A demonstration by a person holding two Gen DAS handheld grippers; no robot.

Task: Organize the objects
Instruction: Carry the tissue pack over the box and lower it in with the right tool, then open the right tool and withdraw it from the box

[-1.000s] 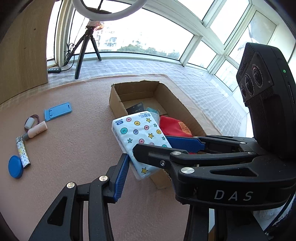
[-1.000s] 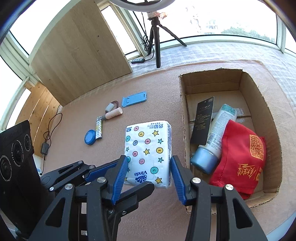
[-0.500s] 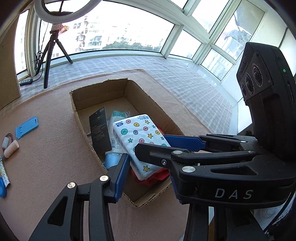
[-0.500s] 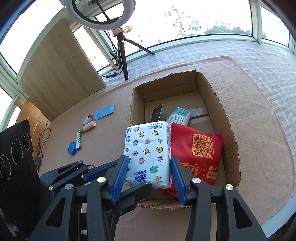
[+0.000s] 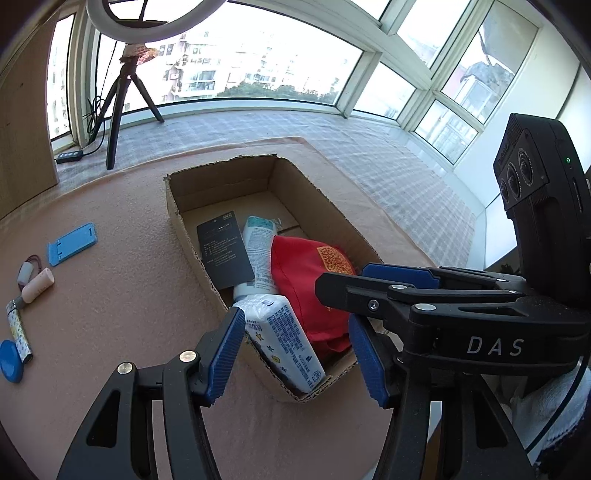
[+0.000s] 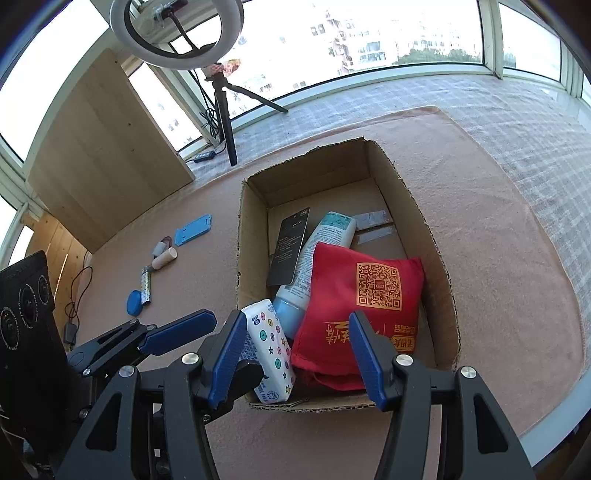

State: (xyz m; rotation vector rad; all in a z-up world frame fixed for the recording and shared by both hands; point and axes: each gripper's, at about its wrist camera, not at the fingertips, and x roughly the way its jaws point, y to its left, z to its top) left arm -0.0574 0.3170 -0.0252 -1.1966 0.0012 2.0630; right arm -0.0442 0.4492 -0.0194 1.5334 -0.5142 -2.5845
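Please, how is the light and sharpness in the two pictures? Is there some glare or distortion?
Left wrist view: windows blown out white, cardboard box sunlit and sharp, strong fisheye bending at the edges. Right wrist view: same overexposed glass, ring light a dark outline against it, red bag crisp, its QR code clearly resolved; the near jaws look oversized.

There is one cardboard box (image 6: 439, 266). Inside it are four things: one tissue pack (image 6: 271, 350), one red bag (image 6: 365, 295), one white tube (image 6: 317, 254), one black card (image 6: 290, 245). On the surface (image 6: 498, 240) outside lie five small things: one blue stand (image 6: 192, 229), one blue lid (image 6: 133, 302), one patterned lighter (image 6: 146, 285), one beige tube (image 6: 165, 257) and one small white cap (image 6: 159, 247).
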